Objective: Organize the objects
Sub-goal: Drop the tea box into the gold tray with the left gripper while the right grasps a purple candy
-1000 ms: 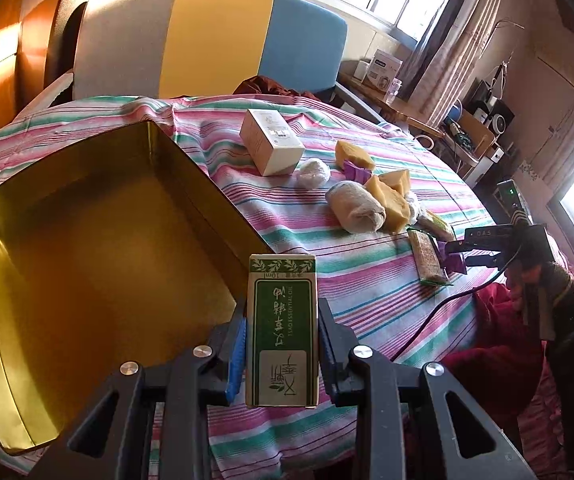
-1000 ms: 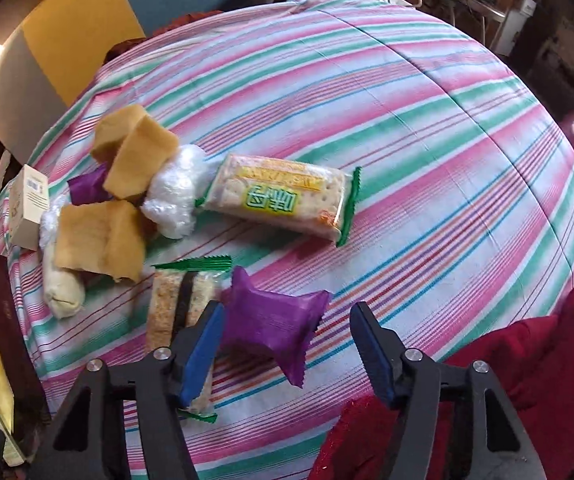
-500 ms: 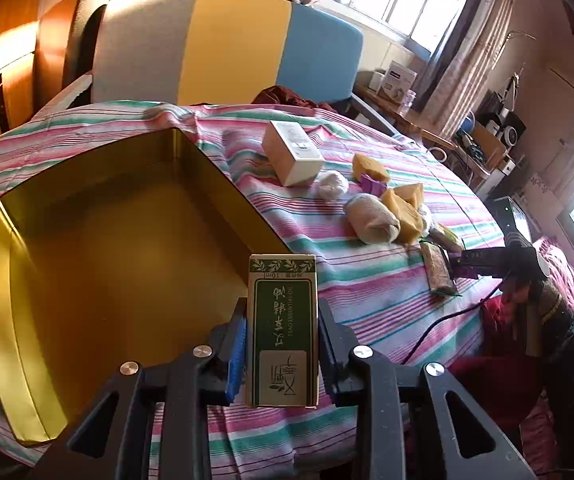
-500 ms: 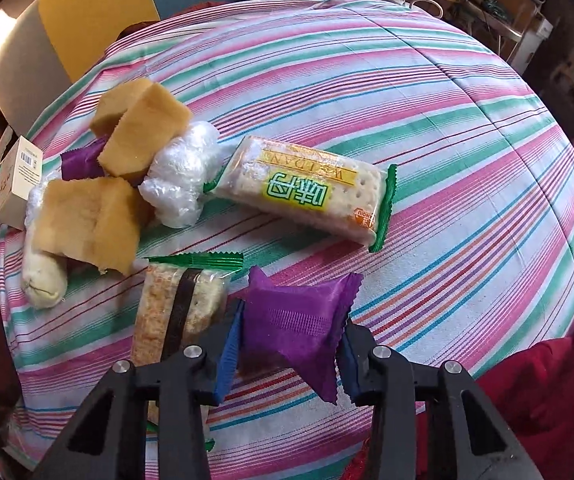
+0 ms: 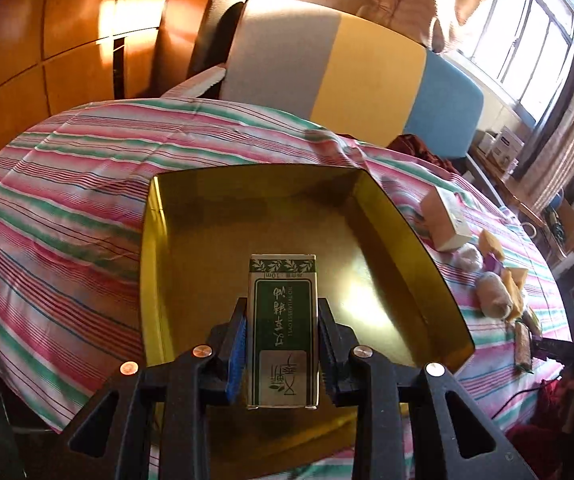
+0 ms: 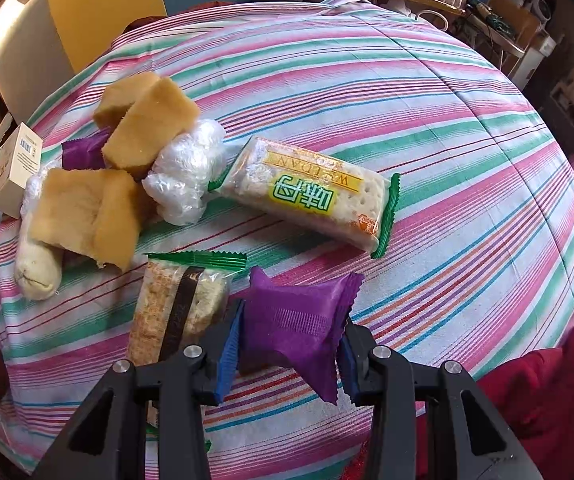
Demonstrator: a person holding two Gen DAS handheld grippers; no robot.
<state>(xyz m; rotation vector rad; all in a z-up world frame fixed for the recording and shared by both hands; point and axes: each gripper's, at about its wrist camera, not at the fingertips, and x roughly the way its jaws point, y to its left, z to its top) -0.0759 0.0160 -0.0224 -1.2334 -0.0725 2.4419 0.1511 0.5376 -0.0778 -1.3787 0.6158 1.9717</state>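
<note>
The left gripper (image 5: 282, 354) is pinching a tall green-and-white cardboard carton (image 5: 283, 332) upright between its blue pads, hanging just above the open gold metal tin (image 5: 351, 216) ahead of it. If released from here, the narrow carton is likely tipping over or clattering against the near wall. The right gripper (image 6: 289, 350) is squeezing a crinkly purple foil snack packet (image 6: 299, 322) lying on the striped tablecloth (image 6: 427, 128); the slick wrapper may be slipping free, or dragging along the clear-wrapped cereal bar (image 6: 175, 308) touching its left finger.
</note>
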